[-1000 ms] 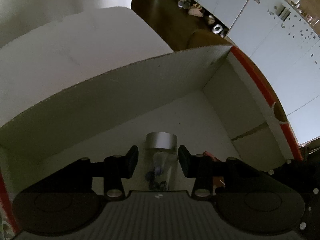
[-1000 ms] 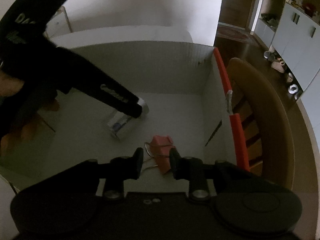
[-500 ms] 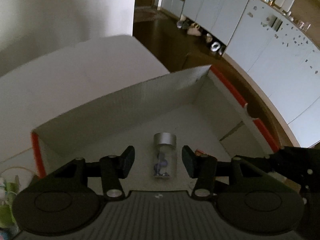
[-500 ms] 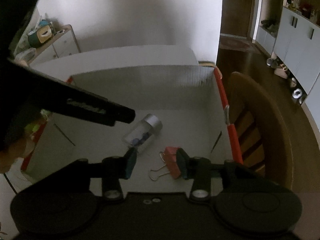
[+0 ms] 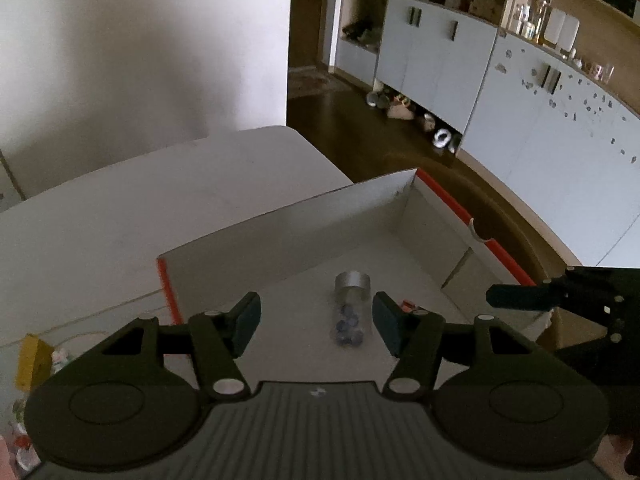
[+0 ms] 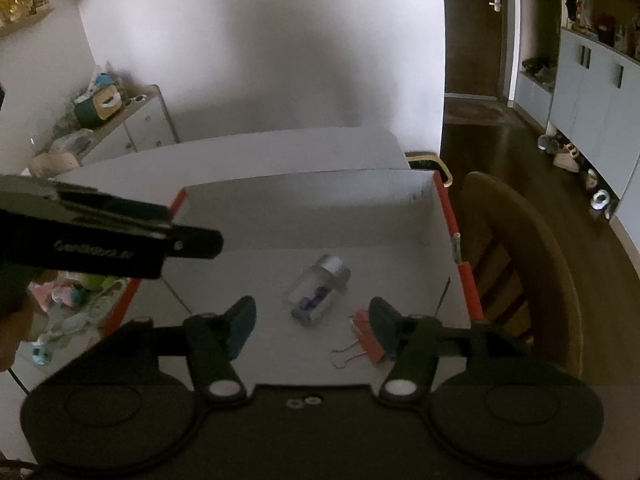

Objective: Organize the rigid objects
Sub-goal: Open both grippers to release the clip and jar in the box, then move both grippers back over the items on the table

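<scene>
The left claw stands spread above the box, its jaws having just been opening, with nothing pinched between them. The vial lies on the box floor below the gap, silver cap toward the far wall, blue bits inside. The right claw is spread too, its jaws also just opened, and holds nothing.

The right wrist view shows the vial lying slantwise and the red clip flat on the box floor just beside it, partly behind the right-hand pad, wire handles pointing left. In the left wrist view only a red sliver of the clip peeks past a pad.

The box sits on a white counter. The left view alone shows a yellow thing on the counter outside the box. The right view alone shows a chair beside the box and a cluttered cabinet by the wall.
</scene>
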### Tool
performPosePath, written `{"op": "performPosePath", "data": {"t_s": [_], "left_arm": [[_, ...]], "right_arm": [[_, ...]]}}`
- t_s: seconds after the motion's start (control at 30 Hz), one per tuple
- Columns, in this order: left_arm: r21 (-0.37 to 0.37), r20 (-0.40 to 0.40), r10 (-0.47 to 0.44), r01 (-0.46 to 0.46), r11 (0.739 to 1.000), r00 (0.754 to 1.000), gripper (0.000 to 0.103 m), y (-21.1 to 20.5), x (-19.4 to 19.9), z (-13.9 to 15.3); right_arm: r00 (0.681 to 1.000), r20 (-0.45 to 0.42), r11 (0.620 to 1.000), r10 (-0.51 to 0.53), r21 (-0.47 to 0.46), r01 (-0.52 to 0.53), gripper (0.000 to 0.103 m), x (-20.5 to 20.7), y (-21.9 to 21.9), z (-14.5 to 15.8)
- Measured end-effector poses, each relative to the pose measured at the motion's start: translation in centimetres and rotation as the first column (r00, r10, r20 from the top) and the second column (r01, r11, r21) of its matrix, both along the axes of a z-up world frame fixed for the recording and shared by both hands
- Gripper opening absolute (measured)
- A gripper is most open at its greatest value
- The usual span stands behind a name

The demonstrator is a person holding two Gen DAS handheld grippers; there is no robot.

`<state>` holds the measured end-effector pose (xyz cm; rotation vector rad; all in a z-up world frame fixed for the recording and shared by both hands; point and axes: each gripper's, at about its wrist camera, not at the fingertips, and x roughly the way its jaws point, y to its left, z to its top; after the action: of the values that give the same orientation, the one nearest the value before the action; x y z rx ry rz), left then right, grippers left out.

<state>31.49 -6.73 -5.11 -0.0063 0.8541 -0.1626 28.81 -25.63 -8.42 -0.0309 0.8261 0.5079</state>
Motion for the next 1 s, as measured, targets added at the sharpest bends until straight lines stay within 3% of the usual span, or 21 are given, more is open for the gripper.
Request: {"op": "performPosePath", "data": {"t_s": [0.07, 0.23, 0.67, 1.0], "left_arm": [[-0.004, 0.017, 0.012, -0.012, 1.000, 1.000, 0.070, 0.4, -1.1, 0.3], [-0.017, 0.045, 0.018, -0.017, 1.000, 0.999, 0.070, 1.3, -3.2, 1.0], [-0.066, 0.120, 0.040, -0.033, 0.997, 0.992, 0.083, 5.8, -9.3, 1.9], [-0.082, 0.167, 0.083, -0.070, 0.994, 0.983, 0.088, 12.0, -13.4, 1.7]], "right_arm": [[1.000, 0.004, 1.000, 0.000, 0.014, 0.000, 0.069, -0.1, -0.3, 0.3], [1.000, 0.017, 0.999, 0.004, 0.034, -0.005, 0.076, -1.3, -0.1, 0.9], [0.997, 0.066, 0.993, 0.028, 0.114, -0.035, 0.100, -5.6, 3.4, 2.3], [0.995, 0.082, 0.984, 0.055, 0.166, -0.068, 0.102, -9.3, 8.5, 2.5]]}}
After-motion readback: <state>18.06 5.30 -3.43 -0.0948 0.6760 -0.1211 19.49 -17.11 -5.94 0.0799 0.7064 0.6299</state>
